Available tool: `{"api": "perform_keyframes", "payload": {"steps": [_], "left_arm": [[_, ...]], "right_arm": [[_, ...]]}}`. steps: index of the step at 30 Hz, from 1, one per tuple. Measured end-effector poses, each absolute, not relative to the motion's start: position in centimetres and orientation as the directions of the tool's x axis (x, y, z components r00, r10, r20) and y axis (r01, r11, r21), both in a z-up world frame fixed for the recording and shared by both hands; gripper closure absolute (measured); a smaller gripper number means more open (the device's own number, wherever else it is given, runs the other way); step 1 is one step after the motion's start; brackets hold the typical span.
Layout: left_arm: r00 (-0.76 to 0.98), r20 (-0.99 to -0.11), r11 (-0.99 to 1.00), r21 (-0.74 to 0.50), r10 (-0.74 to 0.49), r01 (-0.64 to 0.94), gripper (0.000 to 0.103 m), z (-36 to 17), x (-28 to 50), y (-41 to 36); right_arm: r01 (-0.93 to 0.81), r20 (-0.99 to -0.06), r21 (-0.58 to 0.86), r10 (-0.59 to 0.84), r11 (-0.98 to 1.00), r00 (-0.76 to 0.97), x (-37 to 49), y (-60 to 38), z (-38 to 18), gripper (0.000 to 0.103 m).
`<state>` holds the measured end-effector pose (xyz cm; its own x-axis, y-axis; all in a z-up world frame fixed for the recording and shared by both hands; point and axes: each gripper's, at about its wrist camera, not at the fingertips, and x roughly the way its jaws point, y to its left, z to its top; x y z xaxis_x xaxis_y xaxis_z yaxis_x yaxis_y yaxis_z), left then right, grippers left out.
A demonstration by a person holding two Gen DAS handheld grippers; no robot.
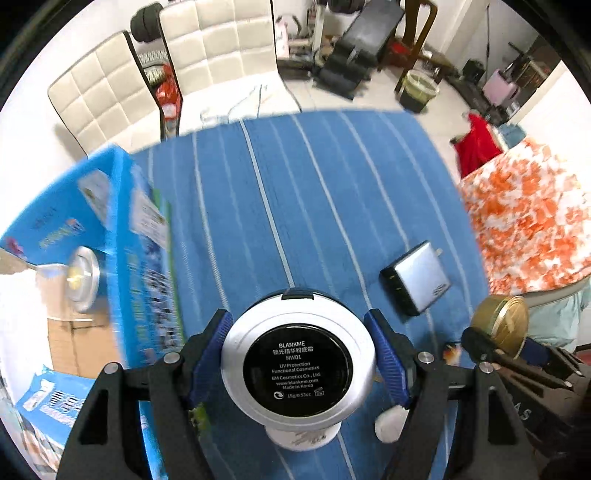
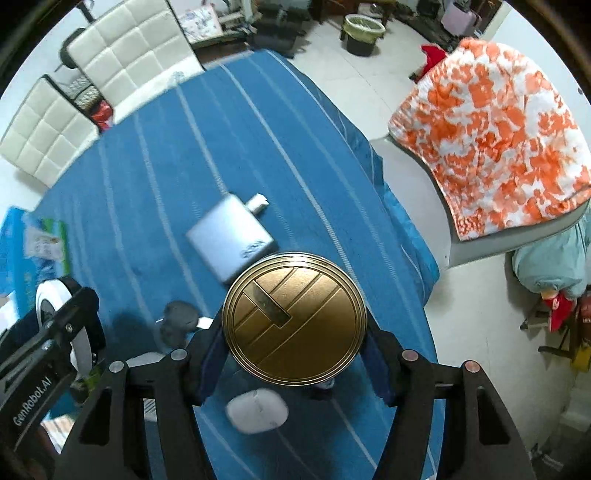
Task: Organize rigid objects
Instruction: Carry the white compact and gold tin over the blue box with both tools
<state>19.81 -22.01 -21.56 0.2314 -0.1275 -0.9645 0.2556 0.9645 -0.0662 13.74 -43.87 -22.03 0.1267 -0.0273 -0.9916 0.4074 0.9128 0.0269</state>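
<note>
Blue striped tablecloth spans table; blue carton at left likely destination. Silver charger lies flat, unsorted. Left gripper clamps white cosmetic compact; right gripper clamps gold round tin, both aloft for sorting.

Two white quilted chairs stood at the far edge of the blue striped tablecloth. Beyond them, a dark bin with a pale liner sat on the white floor. An orange-and-white patterned cloth draped over furniture to the right, with red fabric behind it and a pale blue bundle below.
</note>
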Motion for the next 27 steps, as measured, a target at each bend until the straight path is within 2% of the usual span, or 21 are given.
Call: {"api": "perform_keyframes", "payload": {"steps": [7,12,20,27], "left_arm": [[0.323,-0.931,0.97,-0.101,-0.17,0.222,0.031,-14.3,19.6,-16.3],[0.386,-0.914,0.984,-0.067,-0.126,0.164,0.031,-10.2,18.9,-9.5],[0.448,-0.894,0.999,0.008,-0.013,0.044,0.031,-7.7,18.1,-1.1],[0.478,-0.879,1.0,0.005,0.007,-0.005,0.031,-6.5,17.1,3.4]], "right_arm": [[0.295,-0.969,0.094,0.018,0.951,0.248,13.6,-37.4,-15.1,0.036],[0.184,-0.95,0.146,0.086,0.972,0.3,14.3,-30.2,-11.7,0.036],[0.037,-0.934,0.173,0.152,0.984,0.322,15.1,-18.3,-9.1,0.036],[-0.012,-0.929,0.151,0.146,0.988,0.339,15.4,-13.3,-7.6,0.036]]}}
